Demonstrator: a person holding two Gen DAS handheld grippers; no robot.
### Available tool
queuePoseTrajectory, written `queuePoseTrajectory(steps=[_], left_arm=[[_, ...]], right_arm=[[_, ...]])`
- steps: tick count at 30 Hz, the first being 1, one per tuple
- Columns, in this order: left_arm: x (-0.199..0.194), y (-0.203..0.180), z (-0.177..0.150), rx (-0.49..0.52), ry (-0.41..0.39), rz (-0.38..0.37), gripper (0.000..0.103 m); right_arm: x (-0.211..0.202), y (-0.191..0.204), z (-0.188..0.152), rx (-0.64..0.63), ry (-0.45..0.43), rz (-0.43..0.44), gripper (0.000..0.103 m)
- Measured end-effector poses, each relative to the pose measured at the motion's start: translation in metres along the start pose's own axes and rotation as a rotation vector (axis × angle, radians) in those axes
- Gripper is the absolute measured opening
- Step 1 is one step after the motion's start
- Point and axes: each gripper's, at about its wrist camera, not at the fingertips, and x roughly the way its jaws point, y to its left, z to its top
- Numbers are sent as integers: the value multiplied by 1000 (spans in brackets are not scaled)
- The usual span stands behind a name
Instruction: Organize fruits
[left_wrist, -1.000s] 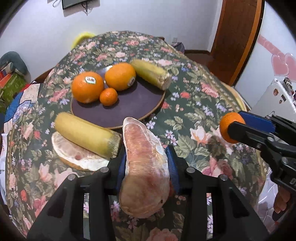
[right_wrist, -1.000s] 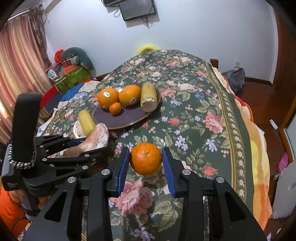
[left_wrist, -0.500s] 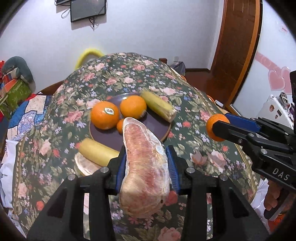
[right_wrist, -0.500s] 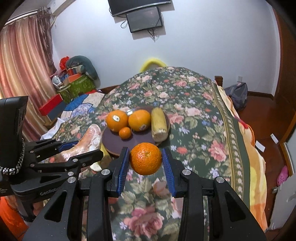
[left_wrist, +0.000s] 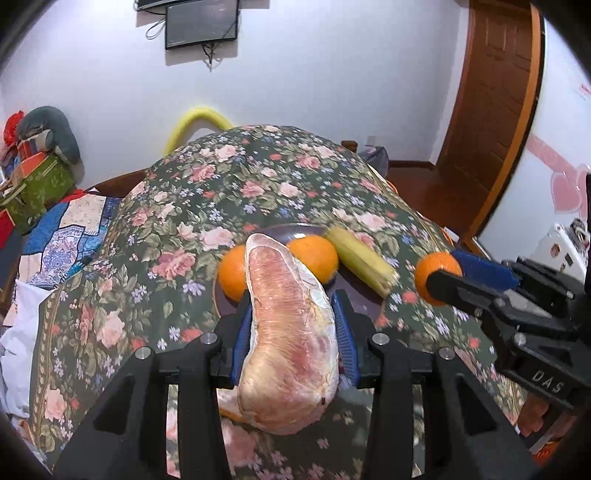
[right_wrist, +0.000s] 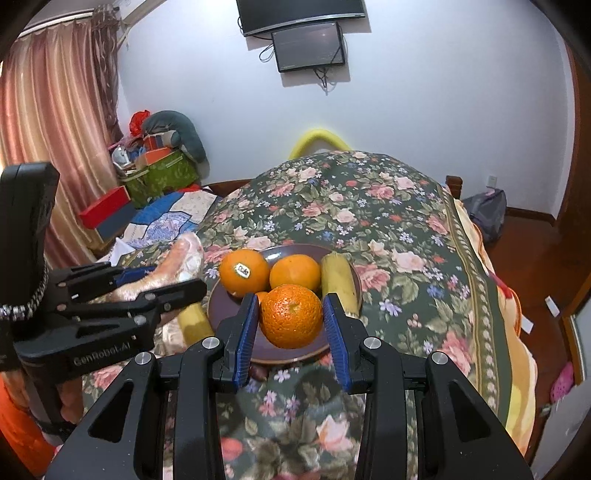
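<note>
Left gripper (left_wrist: 291, 328): blue-padded black jaws are clamped on a peeled, pinkish pomelo segment (left_wrist: 290, 339), which is held above the floral green tablecloth (left_wrist: 147, 258), in front of the plate.

Right gripper (right_wrist: 291, 325): blue pads are pressed against both sides of a round, dimpled orange (right_wrist: 291, 316), which is carried in the air over the near edge of the plate.

Dark purple round plate (right_wrist: 299, 352): two large oranges, one with a sticker (right_wrist: 244, 272), one plain (right_wrist: 294, 272), and a yellow corn piece (right_wrist: 340, 282) are seen resting on it. A second corn piece (right_wrist: 192, 321) is seen beside the plate.
</note>
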Motion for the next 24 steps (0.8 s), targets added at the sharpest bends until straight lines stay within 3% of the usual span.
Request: queuePoseTrajectory(steps=[13, 24], left_arm=[[42, 18, 15, -37, 22, -16, 41], [79, 16, 16, -35, 68, -34, 41]], right_arm=[[55, -5, 4, -43, 73, -8, 33], [78, -12, 7, -58, 102, 3, 34]])
